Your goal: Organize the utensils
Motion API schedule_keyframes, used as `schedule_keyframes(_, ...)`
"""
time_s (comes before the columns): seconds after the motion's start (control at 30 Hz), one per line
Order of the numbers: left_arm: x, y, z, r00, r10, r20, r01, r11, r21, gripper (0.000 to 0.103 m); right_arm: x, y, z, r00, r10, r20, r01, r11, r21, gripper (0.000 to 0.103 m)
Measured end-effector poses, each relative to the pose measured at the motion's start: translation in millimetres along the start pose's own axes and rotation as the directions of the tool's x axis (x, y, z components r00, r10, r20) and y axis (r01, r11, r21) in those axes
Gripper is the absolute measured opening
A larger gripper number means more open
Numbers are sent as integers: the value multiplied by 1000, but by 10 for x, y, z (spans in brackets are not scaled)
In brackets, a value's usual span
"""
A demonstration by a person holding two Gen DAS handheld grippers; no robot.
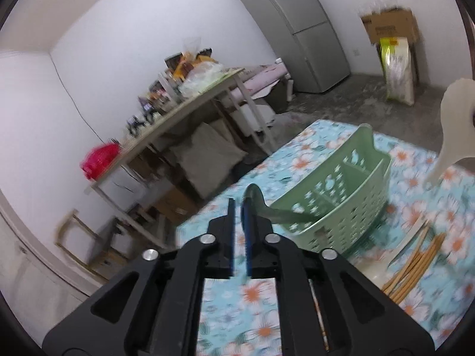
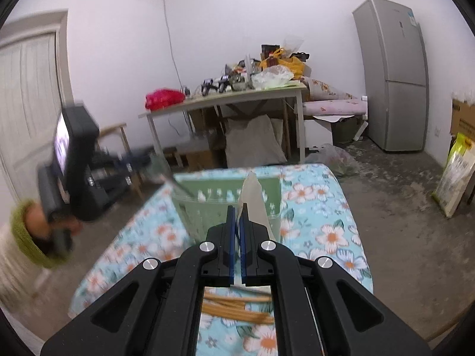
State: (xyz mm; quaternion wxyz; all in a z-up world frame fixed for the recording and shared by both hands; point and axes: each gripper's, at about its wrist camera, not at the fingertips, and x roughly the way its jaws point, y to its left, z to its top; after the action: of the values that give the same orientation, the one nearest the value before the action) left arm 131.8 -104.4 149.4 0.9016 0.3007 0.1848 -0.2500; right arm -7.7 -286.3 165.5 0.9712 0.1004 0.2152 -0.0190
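Green perforated plastic basket [image 1: 341, 204] upright on table; metal spoon [image 1: 267, 207] tilted over rim; cream rice paddle [image 2: 253, 204] raised; bamboo chopsticks [image 1: 412, 264] flat alongside.

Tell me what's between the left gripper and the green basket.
Only the metal spoon the left gripper holds, reaching into the green basket; left wrist view.

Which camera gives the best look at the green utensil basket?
The left wrist view: the green utensil basket shows its perforated wall, rim and inner dividers almost whole. In the right wrist view the basket is blurred and partly hidden behind the right gripper and its white utensil.
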Motion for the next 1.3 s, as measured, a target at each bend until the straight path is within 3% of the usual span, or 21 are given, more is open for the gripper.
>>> schedule_keyframes(0.07,73,80,12,998,-57,-1,56,995,-80,38,-20,-78,132,1000,15,24,-16,1000,21,3)
schedule_keyframes(0.23,146,350,-36,982,-178,59,188,939,-289,51,-76,-230,489,991,85,99,-92,994,67,3)
schedule_keyframes(0.4,156,605,-216,965,-233,118,262,849,-459,63,-14,-303,771,972,176,157,-192,977,94,3)
schedule_keyframes(0.53,140,726,-449,958,-256,131,285,783,-552,72,196,-335,898,964,213,157,-230,968,98,3)
schedule_keyframes(0.67,154,741,-722,955,-277,105,281,730,-624,77,529,-362,845,969,225,100,-237,963,131,3)
schedule_keyframes(0.77,151,687,-911,953,-292,73,269,719,-641,79,714,-401,716,977,207,50,-212,965,153,3)
schedule_keyframes(0.97,128,512,-1192,954,-298,34,249,723,-644,84,1103,-440,452,981,189,-45,-180,970,166,3)
schedule_keyframes(1.13,197,364,-1343,942,-334,-7,243,698,-673,84,1456,-473,203,982,117,-149,-99,988,120,4)
schedule_keyframes(1.3,267,280,-1464,923,-384,-20,262,665,-700,85,1397,-590,179,988,27,-149,-13,995,98,12)
